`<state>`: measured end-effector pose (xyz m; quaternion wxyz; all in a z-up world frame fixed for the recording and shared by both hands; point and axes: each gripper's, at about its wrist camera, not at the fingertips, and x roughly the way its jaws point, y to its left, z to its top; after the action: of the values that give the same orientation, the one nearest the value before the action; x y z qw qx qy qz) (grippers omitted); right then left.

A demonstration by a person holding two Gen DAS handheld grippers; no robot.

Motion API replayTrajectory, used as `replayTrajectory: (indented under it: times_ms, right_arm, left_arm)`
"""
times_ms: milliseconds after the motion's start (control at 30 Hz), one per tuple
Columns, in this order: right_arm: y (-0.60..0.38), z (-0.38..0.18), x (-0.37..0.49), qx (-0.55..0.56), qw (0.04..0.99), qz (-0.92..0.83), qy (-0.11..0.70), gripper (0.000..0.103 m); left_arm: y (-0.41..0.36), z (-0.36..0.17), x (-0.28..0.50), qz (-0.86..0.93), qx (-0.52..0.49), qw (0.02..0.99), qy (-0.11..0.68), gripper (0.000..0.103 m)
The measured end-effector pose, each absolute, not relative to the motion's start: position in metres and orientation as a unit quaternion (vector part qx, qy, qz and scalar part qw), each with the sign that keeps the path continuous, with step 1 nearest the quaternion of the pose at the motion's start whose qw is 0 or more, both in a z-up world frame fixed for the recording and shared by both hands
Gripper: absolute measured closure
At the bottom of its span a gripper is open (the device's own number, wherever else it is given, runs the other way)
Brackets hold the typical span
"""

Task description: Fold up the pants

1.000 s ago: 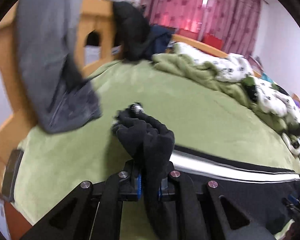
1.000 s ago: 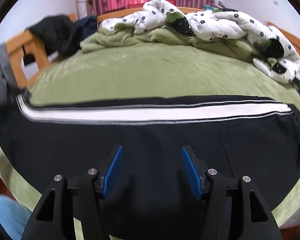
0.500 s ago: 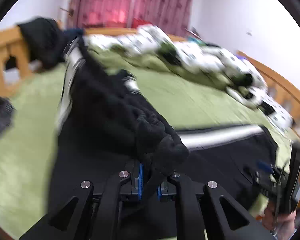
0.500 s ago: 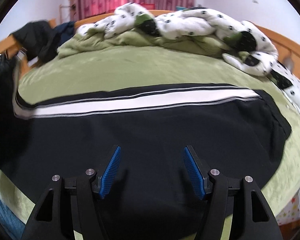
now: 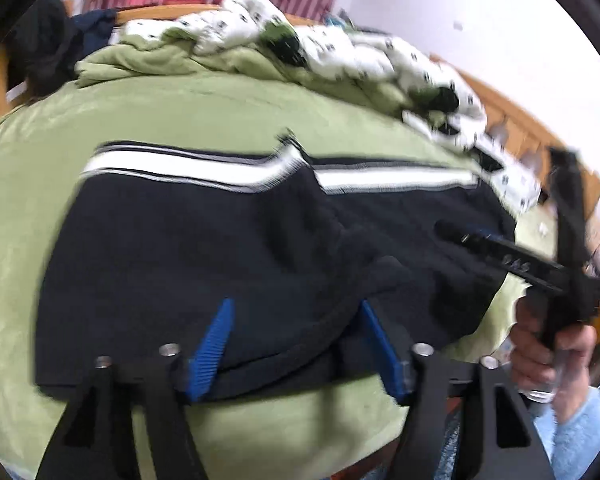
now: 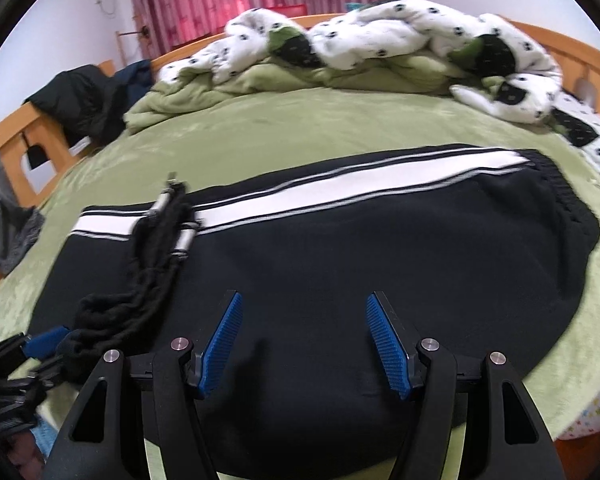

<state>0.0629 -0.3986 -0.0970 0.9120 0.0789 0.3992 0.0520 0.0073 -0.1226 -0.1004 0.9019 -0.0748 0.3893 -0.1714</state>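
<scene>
Black pants with a white side stripe lie on the green bed, the leg end folded over toward the waist. My left gripper is open, with its blue pads on either side of the folded cloth edge. In the right wrist view the left gripper sits at the lower left by the bunched cuff. My right gripper is open and empty above the near edge of the pants. It shows in the left wrist view, held in a hand.
A white spotted duvet and green blanket are heaped at the far side of the bed. Dark clothes hang on the wooden bed frame at the left. A grey garment drapes over the left rail.
My left gripper carried the pants leg end across over the waist half, then opened and let go of it. The right gripper stayed open over the pants.
</scene>
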Motion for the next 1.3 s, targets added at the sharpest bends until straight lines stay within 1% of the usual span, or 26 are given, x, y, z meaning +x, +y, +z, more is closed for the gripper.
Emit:
replayTrajectory:
  times_ms: [100,167,233,333,367,400,433,467,500,533,600,667,700,767,800,900,933,967,1000,1033,1100,1133,1167,1200,1267,1300]
  right_arm:
    - [-0.376,-0.095,0.070,0.098,0.904,0.094,0.406,0.039]
    - [-0.365,-0.094,0.074,0.121,0.896,0.123,0.409,0.039]
    - [-0.350,-0.096,0.079,0.143,0.884,0.149,0.419,0.039]
    - [-0.327,-0.099,0.082,0.131,0.880,0.150,0.431,0.040]
    - [-0.320,-0.099,0.082,0.121,0.878,0.156,0.435,0.047]
    - [-0.313,-0.099,0.079,0.116,0.875,0.170,0.437,0.064]
    - [-0.310,-0.099,0.076,0.116,0.873,0.183,0.437,0.074]
    - [-0.304,-0.101,0.071,0.117,0.868,0.199,0.439,0.089]
    - [-0.301,-0.103,0.069,0.111,0.866,0.202,0.443,0.092]
    - [-0.296,-0.104,0.066,0.091,0.868,0.197,0.446,0.092]
    - [-0.295,-0.102,0.060,0.080,0.875,0.195,0.436,0.097]
    - [-0.311,-0.096,0.056,0.131,0.872,0.209,0.423,0.098]
    - [-0.323,-0.096,0.056,0.167,0.866,0.211,0.422,0.103]
    - [-0.333,-0.101,0.054,0.192,0.857,0.203,0.432,0.103]
    - [-0.333,-0.105,0.052,0.194,0.852,0.199,0.443,0.098]
    - [-0.334,-0.106,0.050,0.211,0.847,0.198,0.445,0.094]
    - [-0.334,-0.104,0.049,0.216,0.847,0.205,0.440,0.084]
    - [-0.332,-0.102,0.050,0.217,0.849,0.207,0.435,0.063]
    - [-0.331,-0.101,0.051,0.216,0.853,0.204,0.429,0.047]
    - [-0.329,-0.100,0.050,0.213,0.859,0.198,0.422,0.045]
    - [-0.323,-0.101,0.049,0.212,0.857,0.209,0.421,0.046]
    - [-0.319,-0.102,0.050,0.203,0.857,0.207,0.425,0.049]
    - [-0.315,-0.104,0.051,0.188,0.859,0.201,0.431,0.067]
    - [-0.309,-0.108,0.052,0.168,0.860,0.197,0.440,0.090]
    - [-0.307,-0.107,0.050,0.147,0.867,0.195,0.434,0.094]
    - [-0.311,-0.104,0.047,0.162,0.866,0.211,0.424,0.094]
  left_arm:
    - [-0.080,-0.096,-0.002,-0.126,-0.089,0.917,0.369,0.037]
    - [-0.055,-0.096,-0.006,-0.126,-0.107,0.917,0.362,0.032]
    - [-0.029,-0.100,-0.006,-0.095,-0.118,0.920,0.361,0.032]
    - [0.000,-0.112,-0.008,-0.050,-0.126,0.923,0.361,0.032]
    - [0.009,-0.116,-0.009,-0.039,-0.131,0.922,0.362,0.032]
    - [0.018,-0.121,-0.009,-0.031,-0.139,0.922,0.361,0.032]
    - [0.024,-0.124,-0.008,-0.026,-0.146,0.921,0.360,0.032]
    - [0.030,-0.127,-0.008,-0.023,-0.151,0.920,0.360,0.032]
    - [0.035,-0.129,-0.007,-0.018,-0.152,0.920,0.361,0.032]
    - [0.038,-0.129,-0.007,-0.015,-0.150,0.920,0.361,0.032]
    - [0.047,-0.127,-0.008,-0.014,-0.149,0.924,0.352,0.032]
    - [0.053,-0.125,-0.007,-0.022,-0.159,0.925,0.344,0.032]
    - [0.054,-0.124,-0.007,-0.033,-0.168,0.924,0.341,0.032]
    - [0.059,-0.125,-0.007,-0.049,-0.182,0.921,0.341,0.032]
    - [0.060,-0.127,-0.007,-0.054,-0.186,0.920,0.342,0.032]
    - [0.060,-0.133,-0.005,-0.053,-0.192,0.917,0.347,0.032]
    - [0.061,-0.135,-0.004,-0.054,-0.196,0.915,0.349,0.032]
    - [0.061,-0.137,-0.003,-0.055,-0.202,0.913,0.351,0.032]
    - [0.062,-0.138,-0.002,-0.057,-0.209,0.910,0.354,0.032]
    - [0.063,-0.139,-0.001,-0.059,-0.214,0.908,0.355,0.032]
    - [0.064,-0.141,0.000,-0.060,-0.219,0.907,0.354,0.032]
    - [0.065,-0.141,0.001,-0.057,-0.218,0.908,0.353,0.032]
    - [0.066,-0.143,0.001,-0.054,-0.217,0.908,0.353,0.032]
    - [0.066,-0.144,0.001,-0.048,-0.216,0.908,0.355,0.032]
    - [0.068,-0.147,0.002,-0.040,-0.217,0.907,0.359,0.032]
    - [0.069,-0.147,0.001,-0.039,-0.219,0.906,0.359,0.032]
